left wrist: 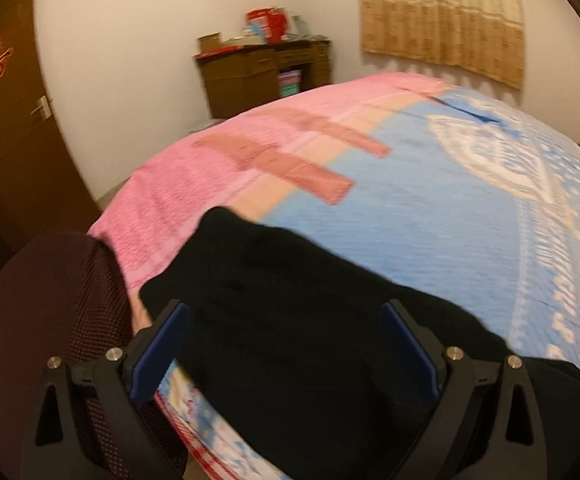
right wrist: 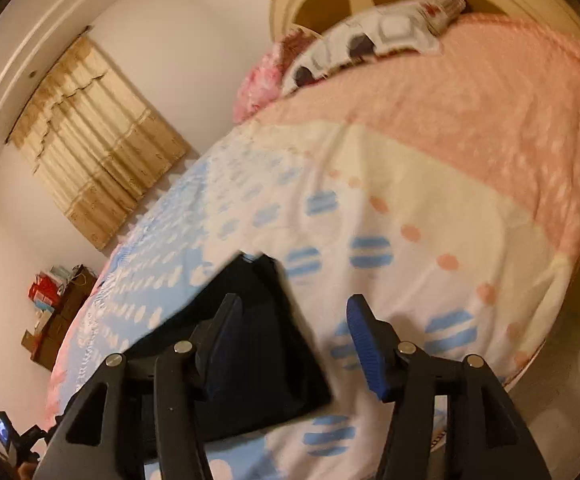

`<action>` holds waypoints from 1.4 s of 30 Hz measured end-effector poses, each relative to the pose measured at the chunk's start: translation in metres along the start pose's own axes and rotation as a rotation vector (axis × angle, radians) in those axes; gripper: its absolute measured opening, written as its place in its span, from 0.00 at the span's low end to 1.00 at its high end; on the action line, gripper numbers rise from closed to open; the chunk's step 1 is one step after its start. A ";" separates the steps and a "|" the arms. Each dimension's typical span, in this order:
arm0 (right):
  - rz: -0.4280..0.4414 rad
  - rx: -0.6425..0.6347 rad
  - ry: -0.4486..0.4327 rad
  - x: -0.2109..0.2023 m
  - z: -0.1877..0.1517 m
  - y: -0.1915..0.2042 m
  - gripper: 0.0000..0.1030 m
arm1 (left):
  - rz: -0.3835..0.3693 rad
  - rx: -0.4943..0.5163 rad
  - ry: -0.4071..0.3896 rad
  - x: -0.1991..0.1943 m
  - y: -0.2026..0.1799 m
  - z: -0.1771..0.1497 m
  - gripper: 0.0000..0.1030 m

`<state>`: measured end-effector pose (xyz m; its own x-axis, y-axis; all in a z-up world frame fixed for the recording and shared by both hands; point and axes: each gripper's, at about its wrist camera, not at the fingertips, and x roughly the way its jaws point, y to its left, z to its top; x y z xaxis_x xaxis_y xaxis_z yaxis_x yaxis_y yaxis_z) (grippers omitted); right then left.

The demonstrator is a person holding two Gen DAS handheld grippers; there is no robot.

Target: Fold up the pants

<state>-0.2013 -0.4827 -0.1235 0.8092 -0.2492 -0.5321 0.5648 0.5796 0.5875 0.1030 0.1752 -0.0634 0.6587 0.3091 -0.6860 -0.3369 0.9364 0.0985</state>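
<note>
Both grippers — left gripper [left wrist: 284, 344], right gripper [right wrist: 294, 344] — spread wide, gripping nothing; black pants [left wrist: 298, 320] look partly folded on bed [left wrist: 430, 216] — final folds left.

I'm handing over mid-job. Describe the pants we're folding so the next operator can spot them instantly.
Start from the bed, spread with a pink, blue and white patterned quilt. The pants lie near its edge, right in front of both grippers, whose jaws are open. They are the one plain black piece of cloth on the bedding, against its pastel stripes and dots.
</note>
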 end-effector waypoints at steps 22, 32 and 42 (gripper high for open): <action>0.012 -0.050 0.053 0.002 -0.021 0.038 0.11 | -0.064 -0.028 -0.007 -0.014 0.019 -0.001 0.96; 0.425 -0.535 0.143 0.006 -0.076 0.256 0.11 | -0.055 -0.089 -0.021 -0.018 0.058 -0.003 0.96; 0.553 -0.957 0.418 0.078 -0.246 0.345 0.15 | -0.033 -0.132 -0.013 -0.011 0.085 -0.006 0.96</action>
<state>0.0169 -0.1118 -0.1122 0.6896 0.3884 -0.6112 -0.3411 0.9187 0.1990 0.0628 0.2500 -0.0519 0.6789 0.2817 -0.6780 -0.4001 0.9163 -0.0198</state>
